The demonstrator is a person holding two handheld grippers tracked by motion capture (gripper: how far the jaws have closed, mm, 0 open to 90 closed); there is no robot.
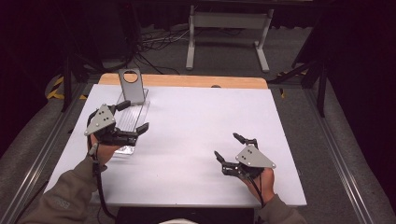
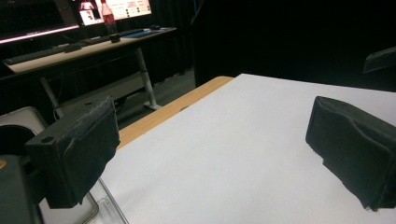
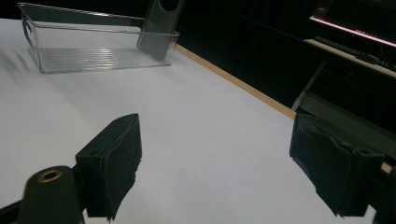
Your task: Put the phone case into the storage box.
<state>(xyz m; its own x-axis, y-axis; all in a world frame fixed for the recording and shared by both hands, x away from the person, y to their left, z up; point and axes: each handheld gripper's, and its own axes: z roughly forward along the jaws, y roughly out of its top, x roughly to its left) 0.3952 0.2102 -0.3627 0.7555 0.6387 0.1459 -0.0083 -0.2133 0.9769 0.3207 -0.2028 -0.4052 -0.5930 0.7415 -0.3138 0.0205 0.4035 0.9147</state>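
At the left of the white table (image 1: 187,140), the left gripper (image 1: 134,116) is held over the clear plastic tray (image 1: 135,114), its jaws spread wide with nothing gripped between them. A grey metal stand (image 1: 130,86) with a round hole is seen leaning in the tray's far end. Toward the right, well apart from the tray, the right gripper (image 1: 229,147) is shown above bare tabletop, its jaws likewise wide apart and empty.

A clear plastic tray (image 1: 135,109), long and ribbed, lies flat at the table's ten o'clock; a grey holed plate (image 1: 130,86) leans upright in its far end.
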